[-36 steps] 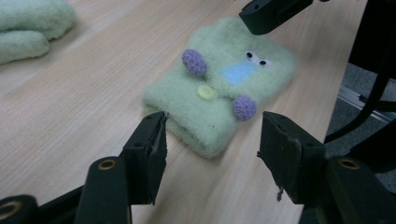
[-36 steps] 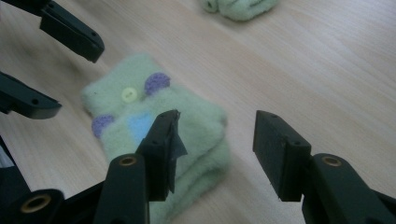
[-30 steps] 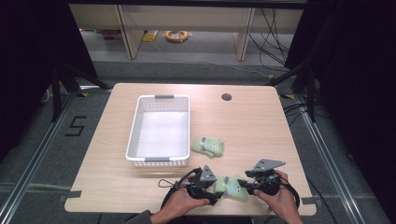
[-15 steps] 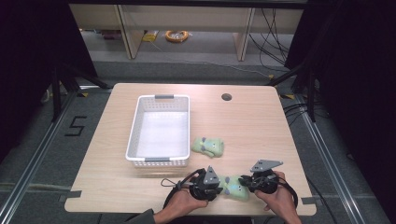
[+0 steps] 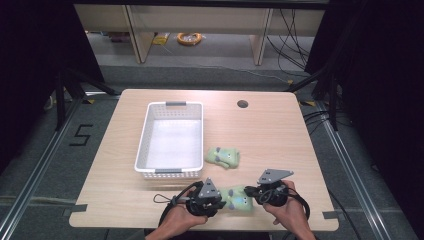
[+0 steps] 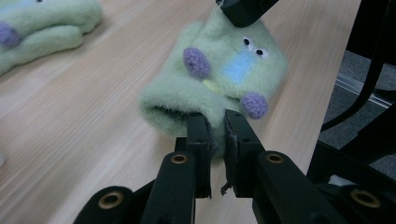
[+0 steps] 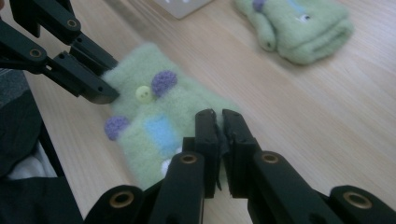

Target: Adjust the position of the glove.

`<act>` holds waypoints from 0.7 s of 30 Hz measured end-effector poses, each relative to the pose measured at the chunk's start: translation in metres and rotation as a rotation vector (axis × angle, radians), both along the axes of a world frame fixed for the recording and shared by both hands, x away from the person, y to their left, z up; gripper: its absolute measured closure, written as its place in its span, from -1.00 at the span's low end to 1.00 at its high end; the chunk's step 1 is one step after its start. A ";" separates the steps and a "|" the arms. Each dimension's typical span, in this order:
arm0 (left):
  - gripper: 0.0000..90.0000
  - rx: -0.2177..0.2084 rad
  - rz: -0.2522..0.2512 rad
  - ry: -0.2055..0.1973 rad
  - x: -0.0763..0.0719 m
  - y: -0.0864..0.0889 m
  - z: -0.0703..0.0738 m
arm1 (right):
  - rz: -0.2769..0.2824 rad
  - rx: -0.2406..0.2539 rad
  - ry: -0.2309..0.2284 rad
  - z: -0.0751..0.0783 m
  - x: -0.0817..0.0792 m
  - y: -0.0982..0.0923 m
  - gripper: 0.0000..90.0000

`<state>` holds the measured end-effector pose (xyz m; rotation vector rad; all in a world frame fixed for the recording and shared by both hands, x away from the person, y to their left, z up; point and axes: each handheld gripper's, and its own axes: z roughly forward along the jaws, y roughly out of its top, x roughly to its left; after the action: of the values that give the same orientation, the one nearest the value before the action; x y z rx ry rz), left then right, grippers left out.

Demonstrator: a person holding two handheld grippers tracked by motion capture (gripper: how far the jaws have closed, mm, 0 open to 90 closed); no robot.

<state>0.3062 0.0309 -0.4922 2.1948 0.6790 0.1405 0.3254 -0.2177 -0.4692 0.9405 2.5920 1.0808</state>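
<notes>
In the high view, low in the frame near the table's [image 5: 280, 125] front edge, the left gripper [image 5: 221, 198] and the right gripper [image 5: 252, 193] meet at the two ends of a small green mitten [image 5: 238, 197]. A second mitten [image 5: 223, 157] lies a little above it, just right of the white basket [image 5: 170, 172], which stands at centre left and looks empty. Half a second earlier both pairs of jaws stood partly open around the mitten's ends; they have just been closing and are now clamped on it. That suggests the mitten is secured for a two-handed lift, probably toward the basket.

In the left gripper view, the jaws at bottom centre are drawn narrow, pinching the mitten's [image 6: 219, 88] open cuff, with the other gripper's tip [image 6: 245, 10] on the far end at the top edge. The second mitten [image 6: 42, 30] sits in the upper left corner.

In the right gripper view, the jaws at bottom centre pinch the near edge of the mitten [image 7: 154, 126], while the left gripper [image 7: 95, 93] bites it from the upper left. The second mitten [image 7: 299, 28] lies at upper right.
</notes>
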 end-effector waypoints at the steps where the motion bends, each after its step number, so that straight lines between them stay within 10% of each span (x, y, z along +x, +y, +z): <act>1: 0.80 0.005 0.004 -0.012 0.000 0.003 0.000 | 0.014 0.007 -0.009 0.000 0.001 0.003 0.92; 16: 0.72 0.032 0.010 0.032 0.002 0.013 -0.014 | 0.012 -0.019 0.040 -0.017 0.011 0.017 0.90; 21: 0.31 0.033 0.027 0.048 0.002 0.016 -0.013 | -0.012 -0.020 0.053 -0.019 0.010 0.018 0.74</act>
<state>0.3082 0.0473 -0.5056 2.2271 0.7381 0.1145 0.3352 -0.1999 -0.4879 0.9913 2.6305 1.0391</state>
